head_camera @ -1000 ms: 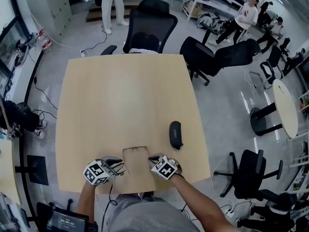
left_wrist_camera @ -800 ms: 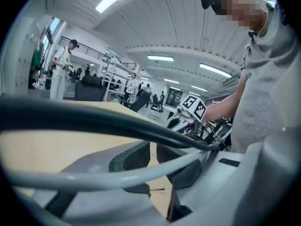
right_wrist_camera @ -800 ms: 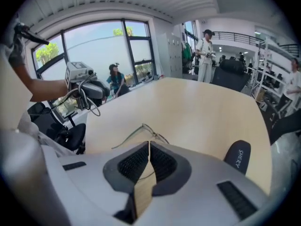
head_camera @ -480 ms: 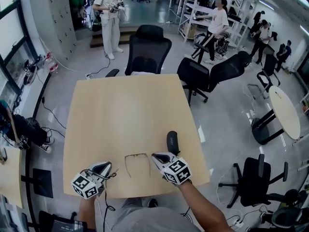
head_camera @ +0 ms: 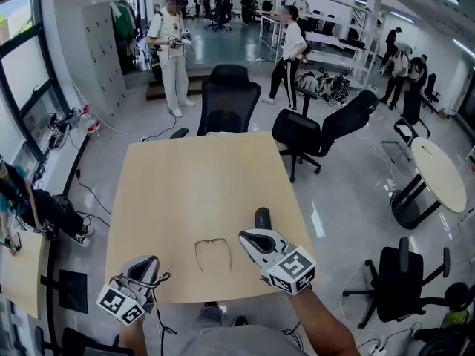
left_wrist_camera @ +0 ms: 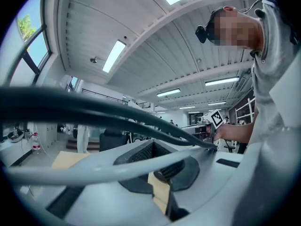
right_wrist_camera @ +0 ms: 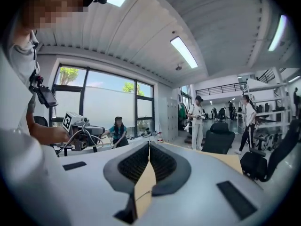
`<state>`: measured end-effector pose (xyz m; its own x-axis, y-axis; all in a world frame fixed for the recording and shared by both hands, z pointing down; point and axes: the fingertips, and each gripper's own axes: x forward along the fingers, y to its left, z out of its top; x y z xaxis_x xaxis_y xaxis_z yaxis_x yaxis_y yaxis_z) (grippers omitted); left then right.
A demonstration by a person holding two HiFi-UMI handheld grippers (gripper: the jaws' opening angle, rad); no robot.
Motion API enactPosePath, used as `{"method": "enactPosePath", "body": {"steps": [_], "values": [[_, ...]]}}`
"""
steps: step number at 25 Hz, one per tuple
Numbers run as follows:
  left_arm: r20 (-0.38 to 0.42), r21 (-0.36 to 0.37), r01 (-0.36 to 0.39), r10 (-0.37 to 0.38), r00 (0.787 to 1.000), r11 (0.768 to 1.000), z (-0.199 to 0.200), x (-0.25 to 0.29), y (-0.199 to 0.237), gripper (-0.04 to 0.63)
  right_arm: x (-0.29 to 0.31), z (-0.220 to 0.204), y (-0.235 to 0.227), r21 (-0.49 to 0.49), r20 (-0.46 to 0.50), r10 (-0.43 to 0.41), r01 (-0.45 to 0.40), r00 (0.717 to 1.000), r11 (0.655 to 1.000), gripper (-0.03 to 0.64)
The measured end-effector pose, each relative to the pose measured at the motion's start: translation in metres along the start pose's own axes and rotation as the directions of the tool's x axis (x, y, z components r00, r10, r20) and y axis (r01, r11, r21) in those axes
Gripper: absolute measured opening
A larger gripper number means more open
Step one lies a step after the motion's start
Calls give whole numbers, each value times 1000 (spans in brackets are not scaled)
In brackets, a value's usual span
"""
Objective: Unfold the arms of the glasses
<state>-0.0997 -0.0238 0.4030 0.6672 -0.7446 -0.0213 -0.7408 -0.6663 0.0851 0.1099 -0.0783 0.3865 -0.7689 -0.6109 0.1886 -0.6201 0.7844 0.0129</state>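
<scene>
While closed and empty, left tongs and right tongs near unfolded glasses.

Listed as two pale grey moulded units: left gripper, right gripper. Fitted with dark ribbed pads inside each jaw. Carried white cubes printed with black square markers. Trailed a dark cable on the left. Wore a grey top.

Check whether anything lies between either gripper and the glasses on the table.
Nothing visible does. Bare light wooden tabletop separates the thin-framed glasses from the left gripper and the right gripper; the black oblong case lies beyond the right gripper, off both paths.
</scene>
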Motion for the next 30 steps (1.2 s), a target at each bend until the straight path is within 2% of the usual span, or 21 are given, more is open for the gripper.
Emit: {"method": "enactPosePath", "body": {"steps": [5,10,20,23,30], "values": [[37,66,-43,41,998,997,34,-27,-31,6,-36,41,22,-50,94,8,-3,996,999,14],[55,100,-89,84,995,991,50,-56,-45,6,-58,60,46,-62,151,21,-12,988,998,14],[64,110,-111,104,992,988,45,-110,-63,6,-82,54,99,-64,145,-8,18,989,998,9],[60,93,-115,110,992,989,41,-148,-64,6,-76,48,135,-36,134,-1,5,991,999,9],[62,94,-112,106,992,989,31,-243,-74,6,-71,49,239,-55,130,21,-14,991,998,9]]}}
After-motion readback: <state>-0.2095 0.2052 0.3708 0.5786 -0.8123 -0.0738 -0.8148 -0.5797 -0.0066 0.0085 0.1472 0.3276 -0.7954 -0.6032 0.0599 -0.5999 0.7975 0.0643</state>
